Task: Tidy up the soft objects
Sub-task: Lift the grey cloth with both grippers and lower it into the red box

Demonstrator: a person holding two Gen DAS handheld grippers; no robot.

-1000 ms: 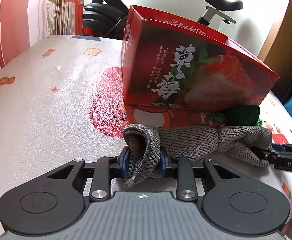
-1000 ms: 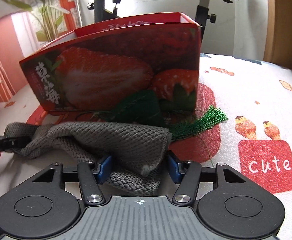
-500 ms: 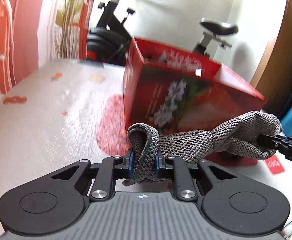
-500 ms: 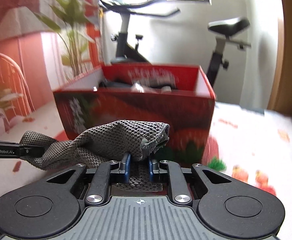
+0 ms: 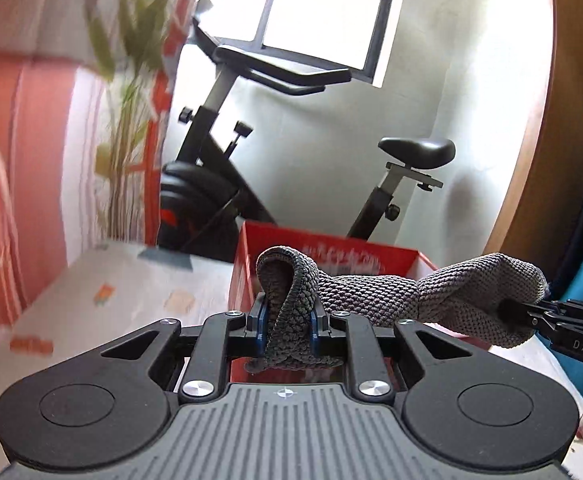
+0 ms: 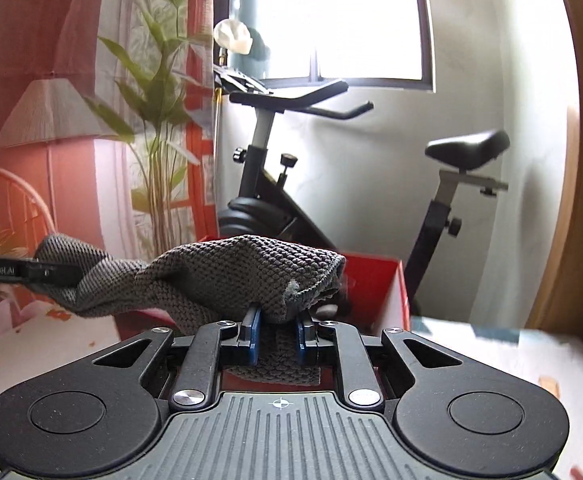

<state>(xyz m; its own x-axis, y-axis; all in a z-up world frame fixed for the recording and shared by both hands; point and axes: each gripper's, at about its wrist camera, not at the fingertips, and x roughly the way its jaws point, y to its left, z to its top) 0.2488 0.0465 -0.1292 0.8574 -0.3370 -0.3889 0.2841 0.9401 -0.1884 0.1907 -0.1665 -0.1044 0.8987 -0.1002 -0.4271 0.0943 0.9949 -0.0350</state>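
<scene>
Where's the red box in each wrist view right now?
Left wrist: red box lower centre, behind the grey knit cloth, mostly hidden.
Right wrist: red box centre-right, behind the cloth.
Shared landmark: exercise bike directly behind the box in both.

red box (image 5: 247,256) mostly hidden, print blurred

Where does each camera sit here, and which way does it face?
Left wrist: on the left gripper, looking along its fingers past the grey knitted cloth toward the red box and exercise bike; the right gripper shows at right.
Right wrist: on the right gripper, facing the same way; the left gripper shows at left.
Shared: cloth, box, bike, both grippers shut on the cloth.
</scene>
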